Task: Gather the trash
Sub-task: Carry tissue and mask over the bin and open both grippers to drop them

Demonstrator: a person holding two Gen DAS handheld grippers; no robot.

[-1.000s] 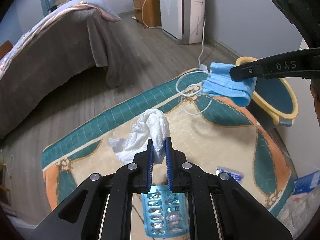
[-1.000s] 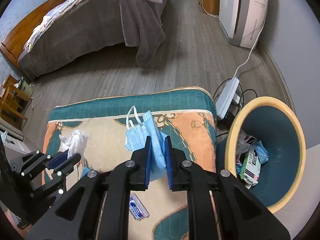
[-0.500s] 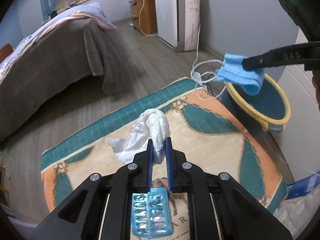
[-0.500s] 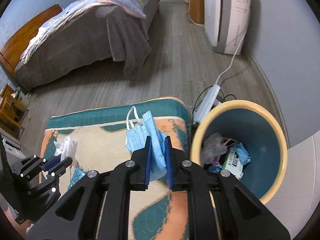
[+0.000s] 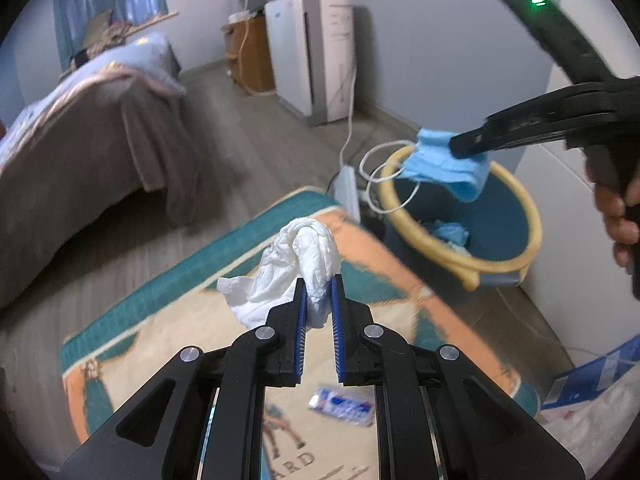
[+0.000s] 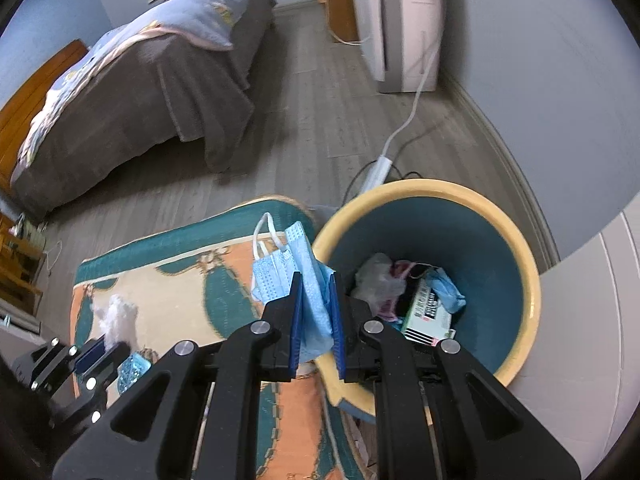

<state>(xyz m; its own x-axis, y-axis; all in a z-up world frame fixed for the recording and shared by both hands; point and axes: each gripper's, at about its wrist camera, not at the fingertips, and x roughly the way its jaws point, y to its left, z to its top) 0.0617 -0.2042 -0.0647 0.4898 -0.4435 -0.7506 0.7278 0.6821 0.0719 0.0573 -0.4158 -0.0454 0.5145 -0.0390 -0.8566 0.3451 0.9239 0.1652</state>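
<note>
My left gripper (image 5: 319, 282) is shut on a crumpled white tissue (image 5: 296, 256) and holds it above the patterned rug (image 5: 160, 312). My right gripper (image 6: 316, 280) is shut on a blue face mask (image 6: 298, 268), held over the near rim of the blue bin with a yellow rim (image 6: 516, 264). In the left wrist view the mask (image 5: 444, 164) hangs above the bin (image 5: 516, 216) from the right gripper (image 5: 456, 148). The bin holds a box, a bag and other trash. The left gripper (image 6: 100, 350) with the tissue (image 6: 116, 316) shows at lower left in the right wrist view.
A small white-blue wrapper (image 5: 344, 402) and a blue blister pack (image 6: 134, 366) lie on the rug. A power strip (image 6: 378, 172) with cables lies by the bin. A bed (image 6: 140, 80) stands to the left, an air purifier (image 6: 404, 20) at the wall. Bags (image 5: 592, 396) sit at right.
Both grippers moved toward the bin. The mask went from over the rug to over the bin's rim. The tissue stayed gripped; the blister pack left the left wrist view.
</note>
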